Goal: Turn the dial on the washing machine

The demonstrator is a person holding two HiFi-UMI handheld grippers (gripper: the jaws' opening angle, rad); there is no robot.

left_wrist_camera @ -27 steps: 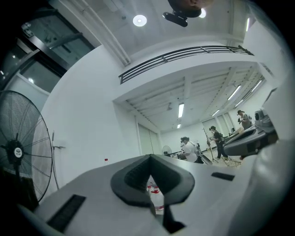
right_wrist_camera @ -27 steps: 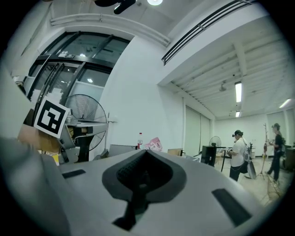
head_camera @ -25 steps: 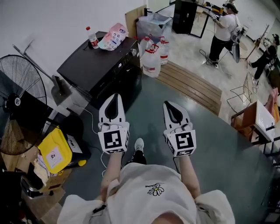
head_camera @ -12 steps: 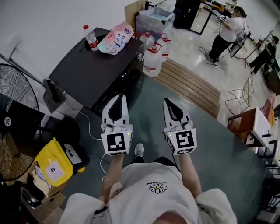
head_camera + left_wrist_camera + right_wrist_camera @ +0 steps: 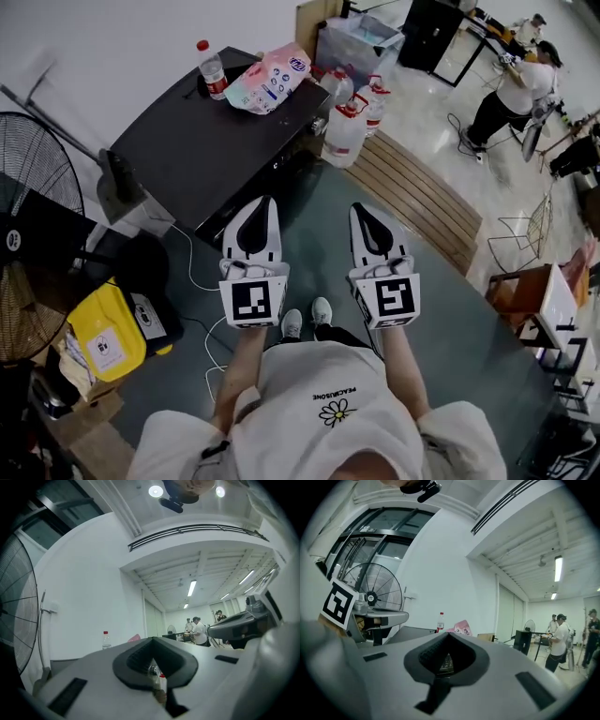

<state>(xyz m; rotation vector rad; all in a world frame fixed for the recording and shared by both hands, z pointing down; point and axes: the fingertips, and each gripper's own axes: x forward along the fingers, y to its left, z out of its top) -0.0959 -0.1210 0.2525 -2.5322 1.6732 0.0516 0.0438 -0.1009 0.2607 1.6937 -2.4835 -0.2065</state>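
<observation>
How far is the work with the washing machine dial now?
Done: nothing visible. In hand: left tool and right tool, both shut and empty, hover short of the black flat-topped washing machine. Remaining: reach the dial, which I cannot make out, and turn it.

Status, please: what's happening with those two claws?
Left gripper shut, empty. Right gripper shut, empty. Washing machine ahead, untouched; dial not visible. Nothing in between.

The left gripper [image 5: 262,206] and right gripper [image 5: 362,211] are held level, side by side and a little apart, both pointing away from the person's chest. Each has its jaws closed tip to tip, with nothing between them. The bare left forearm [image 5: 239,361] and right forearm [image 5: 401,366] reach forward behind them.
</observation>
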